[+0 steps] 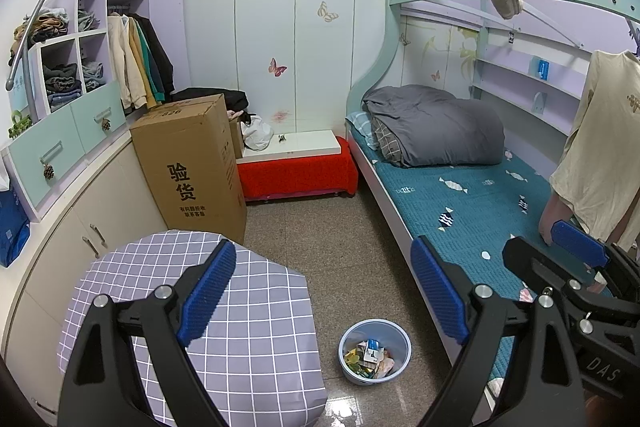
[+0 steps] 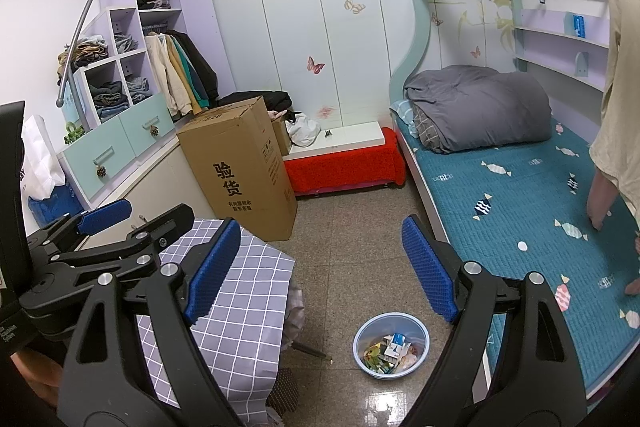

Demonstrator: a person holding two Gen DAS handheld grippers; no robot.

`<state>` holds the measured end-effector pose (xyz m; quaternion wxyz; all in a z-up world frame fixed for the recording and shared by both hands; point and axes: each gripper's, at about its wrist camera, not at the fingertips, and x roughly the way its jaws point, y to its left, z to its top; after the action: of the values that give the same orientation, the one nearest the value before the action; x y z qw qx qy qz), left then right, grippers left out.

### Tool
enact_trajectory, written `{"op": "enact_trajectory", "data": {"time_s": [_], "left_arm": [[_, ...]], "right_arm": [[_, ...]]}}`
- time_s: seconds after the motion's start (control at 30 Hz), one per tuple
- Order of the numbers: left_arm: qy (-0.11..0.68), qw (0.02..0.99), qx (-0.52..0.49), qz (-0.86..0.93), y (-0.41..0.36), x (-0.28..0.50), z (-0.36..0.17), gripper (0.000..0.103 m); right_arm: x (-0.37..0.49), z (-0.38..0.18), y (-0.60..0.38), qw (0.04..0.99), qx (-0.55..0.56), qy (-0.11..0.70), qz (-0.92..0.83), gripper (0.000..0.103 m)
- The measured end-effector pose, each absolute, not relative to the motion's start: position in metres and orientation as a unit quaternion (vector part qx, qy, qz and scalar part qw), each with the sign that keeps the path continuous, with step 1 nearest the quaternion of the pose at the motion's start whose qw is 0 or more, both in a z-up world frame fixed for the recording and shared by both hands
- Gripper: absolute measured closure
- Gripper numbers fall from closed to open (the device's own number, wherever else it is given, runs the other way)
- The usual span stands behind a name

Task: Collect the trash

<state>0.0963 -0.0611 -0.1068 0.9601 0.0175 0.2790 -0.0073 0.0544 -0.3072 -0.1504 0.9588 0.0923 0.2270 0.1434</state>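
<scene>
Showing a small bedroom from above, both wrist views look down past spread blue pads. The left claw (image 1: 324,291) is spread wide and holds nothing; the right claw (image 2: 322,269) is likewise spread wide and empty, and it also appears at the right edge of the left view. Between the pads of each, near on the tiled floor (image 1: 344,239), stands a blue trash bin (image 1: 375,351) (image 2: 391,345), upright and holding crumpled wrappers and small cartons. To its left is a table (image 1: 240,327) draped in a lilac checked cloth; to its right runs the bed (image 1: 472,203) with a teal candy-print sheet and a rolled grey quilt (image 1: 436,125) at the far end. Farther left, a tall cardboard box (image 1: 192,163) stands against the cabinets, beside a red-covered low bench (image 1: 298,173) at the far wall.
</scene>
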Motion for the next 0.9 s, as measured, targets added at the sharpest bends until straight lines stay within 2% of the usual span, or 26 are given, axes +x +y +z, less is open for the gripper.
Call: {"op": "enact_trajectory", "data": {"time_s": [0.9], "left_arm": [[0.279, 0.960, 0.017, -0.008, -0.0623, 0.0977, -0.1069, 0.016]], "right_arm": [[0.0590, -0.1510, -0.3125, 0.958, 0.094, 0.229, 0.144, 0.021]]}}
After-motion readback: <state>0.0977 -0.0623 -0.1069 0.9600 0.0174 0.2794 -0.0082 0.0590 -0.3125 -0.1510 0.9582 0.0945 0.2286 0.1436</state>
